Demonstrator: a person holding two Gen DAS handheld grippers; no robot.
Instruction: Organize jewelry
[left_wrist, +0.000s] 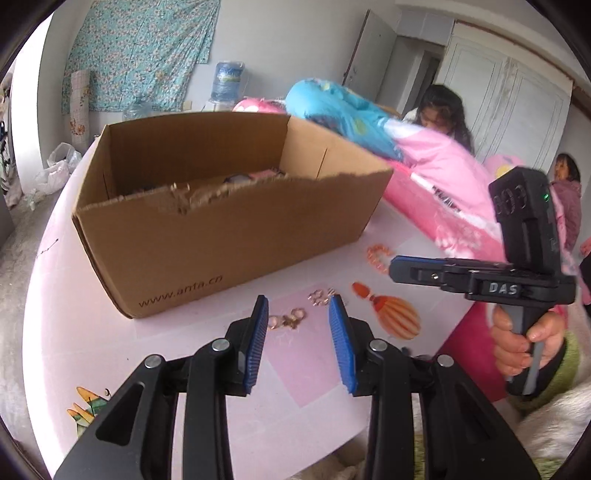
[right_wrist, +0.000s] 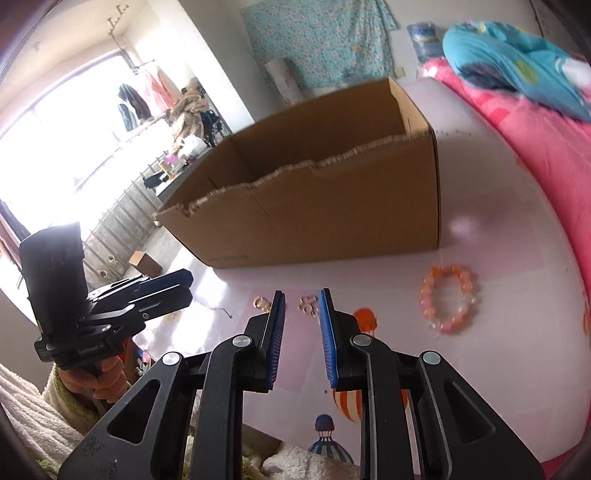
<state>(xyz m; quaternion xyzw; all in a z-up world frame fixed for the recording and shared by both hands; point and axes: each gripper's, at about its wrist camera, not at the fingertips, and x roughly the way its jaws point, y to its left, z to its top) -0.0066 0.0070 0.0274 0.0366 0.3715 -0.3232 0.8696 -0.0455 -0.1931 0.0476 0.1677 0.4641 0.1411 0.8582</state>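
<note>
An open cardboard box (left_wrist: 207, 221) stands on the pink table (left_wrist: 92, 343); it also shows in the right wrist view (right_wrist: 332, 206). In front of it lie small gold rings and earrings (left_wrist: 288, 319) and another small cluster (left_wrist: 321, 296), also seen in the right wrist view (right_wrist: 308, 306). An orange bead bracelet (right_wrist: 448, 301) lies to the right; it also shows in the left wrist view (left_wrist: 377, 256). My left gripper (left_wrist: 298, 317) is open and empty, just short of the rings. My right gripper (right_wrist: 302, 314) is open and empty above the small cluster, and shows side-on in the left wrist view (left_wrist: 400, 267).
Pink and blue bedding (left_wrist: 424, 162) is piled along the table's right side. Two people (left_wrist: 443, 114) are behind it. Balloon pictures (left_wrist: 399, 317) are printed on the table cover. The left gripper (right_wrist: 173, 286) appears at the left in the right wrist view.
</note>
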